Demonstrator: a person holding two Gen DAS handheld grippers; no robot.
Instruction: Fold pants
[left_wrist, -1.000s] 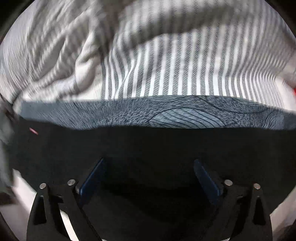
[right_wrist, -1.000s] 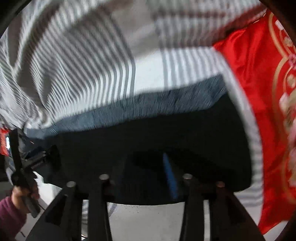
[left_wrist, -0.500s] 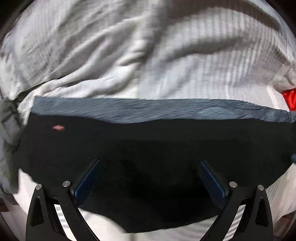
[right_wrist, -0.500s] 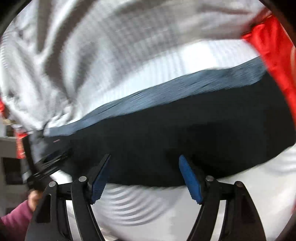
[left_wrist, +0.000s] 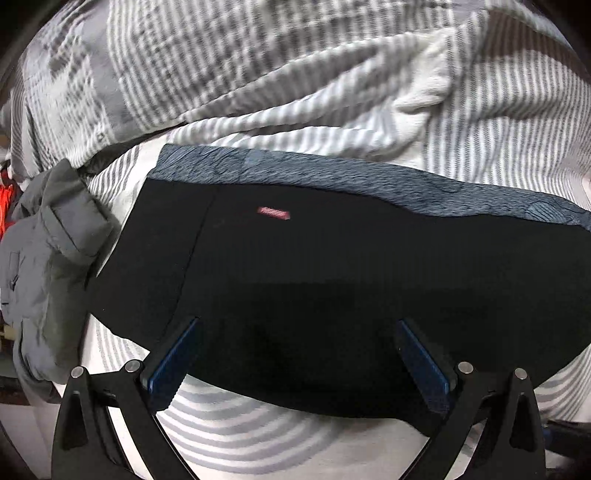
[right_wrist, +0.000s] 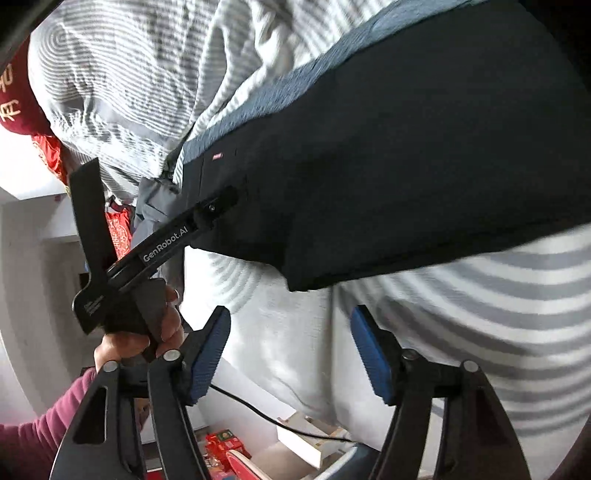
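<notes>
The black pants (left_wrist: 332, 280) lie folded flat on a grey-and-white striped bedsheet (left_wrist: 295, 88), with a blue-grey patterned waistband (left_wrist: 332, 177) along the far edge and a small red label (left_wrist: 273, 213). My left gripper (left_wrist: 295, 354) is open and empty, its blue pads just over the pants' near edge. In the right wrist view the pants (right_wrist: 406, 155) lie ahead. My right gripper (right_wrist: 291, 350) is open and empty, pulled back over the sheet (right_wrist: 480, 295). The left gripper tool (right_wrist: 162, 243) shows there, its tip at the pants' left edge.
A grey padded garment (left_wrist: 48, 273) lies bunched at the pants' left end. Red fabric (right_wrist: 14, 96) sits beyond the sheet. Past the bed's edge are a cable (right_wrist: 258, 417), boxes and red items (right_wrist: 221, 446) on the floor.
Both grippers have drawn back from the pants. The right one opened and let go of the fabric, then swung left and back over the sheet. The pants now lie flat.
</notes>
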